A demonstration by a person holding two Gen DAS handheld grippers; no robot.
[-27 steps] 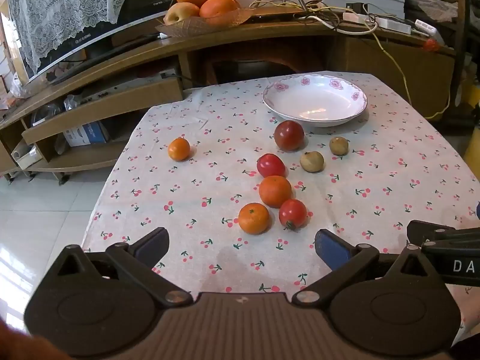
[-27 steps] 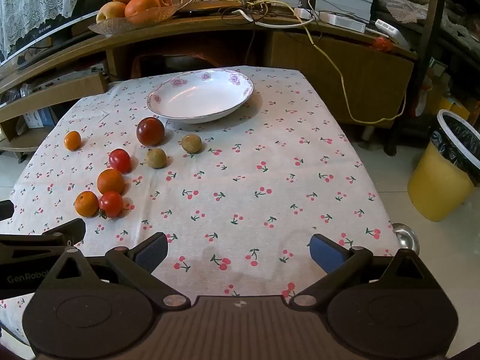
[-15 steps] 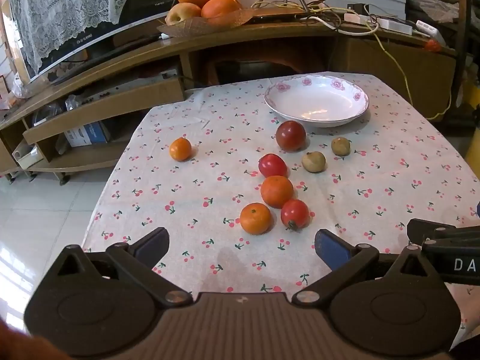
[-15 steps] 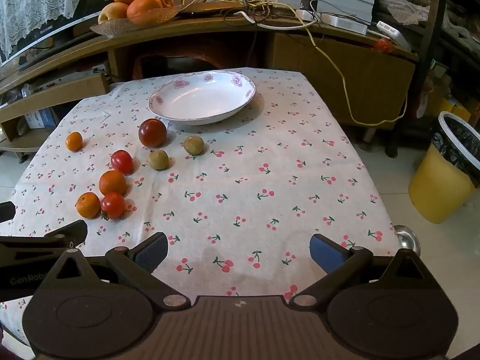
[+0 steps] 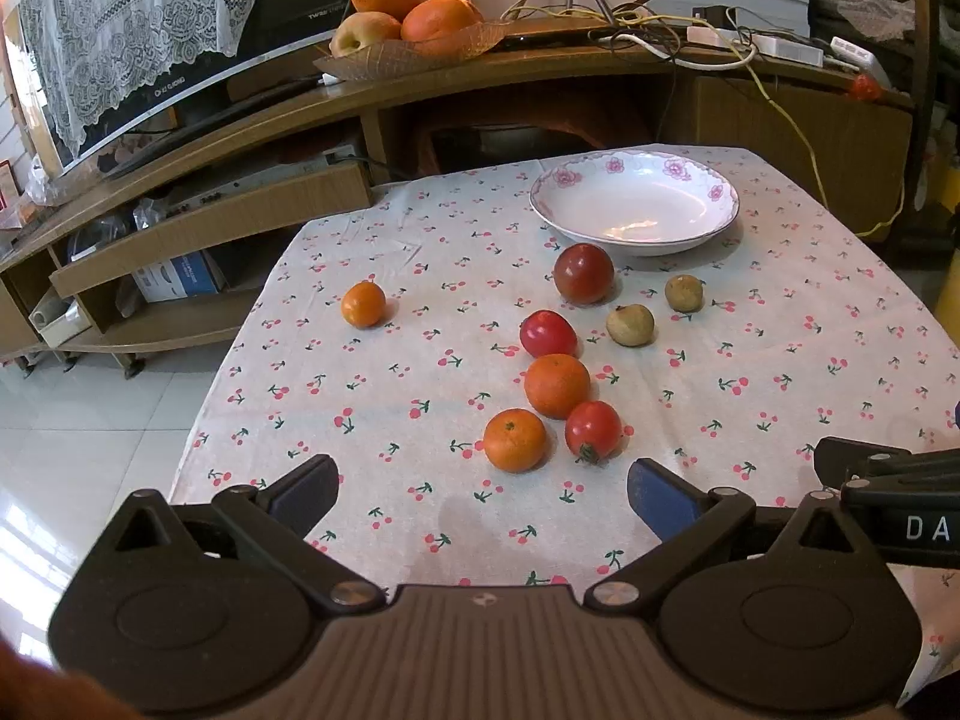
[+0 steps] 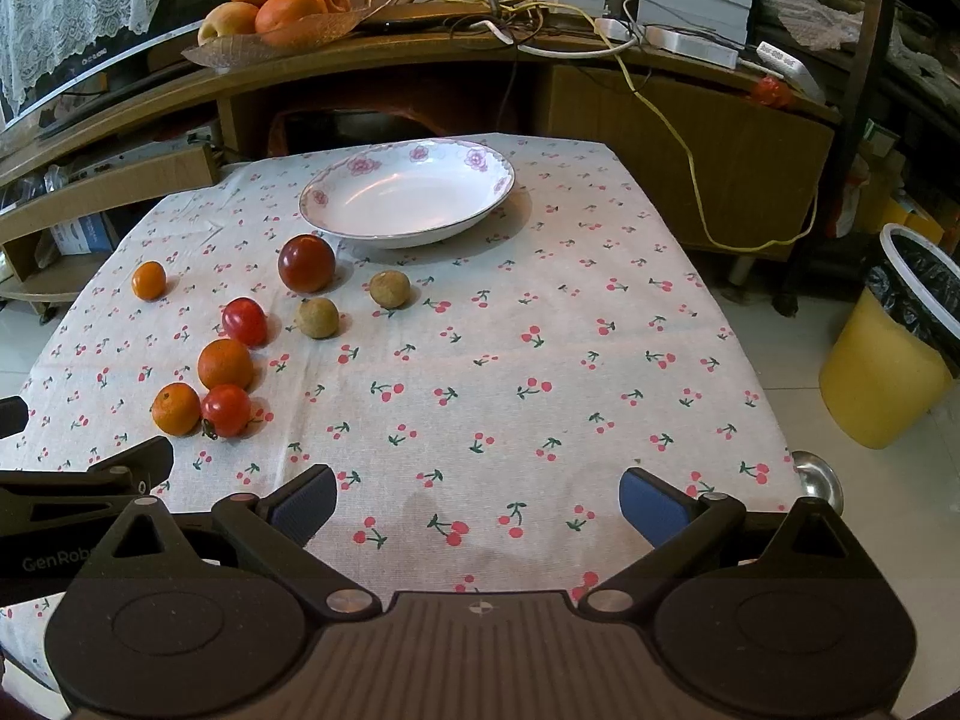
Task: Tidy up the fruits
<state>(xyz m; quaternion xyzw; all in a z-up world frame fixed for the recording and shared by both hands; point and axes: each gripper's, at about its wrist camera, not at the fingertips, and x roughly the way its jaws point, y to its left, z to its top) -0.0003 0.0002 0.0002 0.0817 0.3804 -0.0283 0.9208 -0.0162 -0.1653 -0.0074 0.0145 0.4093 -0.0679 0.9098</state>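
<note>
Several fruits lie loose on the cherry-print tablecloth (image 5: pixel 372 396). A lone small orange (image 5: pixel 363 303) sits left; a dark red tomato (image 5: pixel 583 273) is just before the white flowered bowl (image 5: pixel 636 204), which holds nothing. Two brown fruits (image 5: pixel 629 324) (image 5: pixel 683 293) lie right of a red tomato (image 5: pixel 547 333). Nearer are an orange (image 5: pixel 557 385), a mandarin (image 5: pixel 515 440) and a small tomato (image 5: pixel 593 429). My left gripper (image 5: pixel 480 489) hangs open above the near cloth, just short of the mandarin. My right gripper (image 6: pixel 477 495) is open over bare cloth, the bowl (image 6: pixel 408 195) ahead and the fruits (image 6: pixel 225 363) to its left.
A wooden TV stand (image 5: pixel 420 90) behind the table carries a dish of oranges and an apple (image 5: pixel 408 18), cables and a screen. A yellow bin (image 6: pixel 888 360) with a black liner stands on the floor right of the table. Tiled floor lies to the left.
Both views have shifted slightly; the fruits and bowl sit a little lower and nearer in frame. Nothing on the table has moved and both grippers stay open.
</note>
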